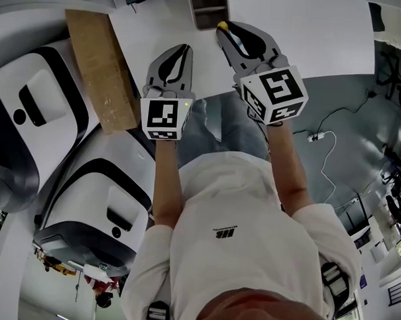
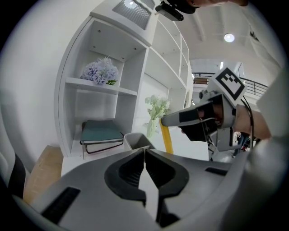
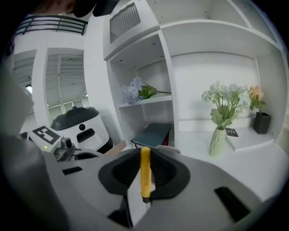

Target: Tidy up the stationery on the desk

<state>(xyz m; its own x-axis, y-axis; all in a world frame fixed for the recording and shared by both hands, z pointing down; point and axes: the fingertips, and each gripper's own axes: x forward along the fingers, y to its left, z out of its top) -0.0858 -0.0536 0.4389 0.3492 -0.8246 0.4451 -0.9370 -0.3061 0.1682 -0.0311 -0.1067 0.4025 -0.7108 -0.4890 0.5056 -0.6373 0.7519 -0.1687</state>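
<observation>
Both hand-held grippers are raised over the white surface [image 1: 312, 35], in front of a white shelf unit [image 2: 113, 67]. The right hand-held gripper [image 3: 145, 151] pinches a yellow pen [image 3: 145, 176] between its pads. The left gripper view shows the pen gripped near its upper end, with the shaft hanging down below the jaws. The left hand-held gripper [image 2: 144, 151] has its jaws pressed together with nothing between them, and it hovers just beside the right one.

An open grey box [image 2: 137, 140] stands on the surface near the shelf unit, probably the holder meant for pens. From the head view, the right hand-held gripper's tips are close to the box's near edge. From the left gripper view, the pen's lower end hangs just to the right of the box, clear of it. Whether the pen is already over the opening cannot be told.

So this item looks lifted and carried most of the way, but not yet put down. What is left is to bring the pen over the box, lower it in and let go. No other loose stationery shows on the bare parts of the surface, though the grippers and arms hide some of it. A teal book [image 2: 101, 131] already lies in the shelf's lowest compartment, and a vase of flowers [image 3: 218, 140] stands further along the surface.
</observation>
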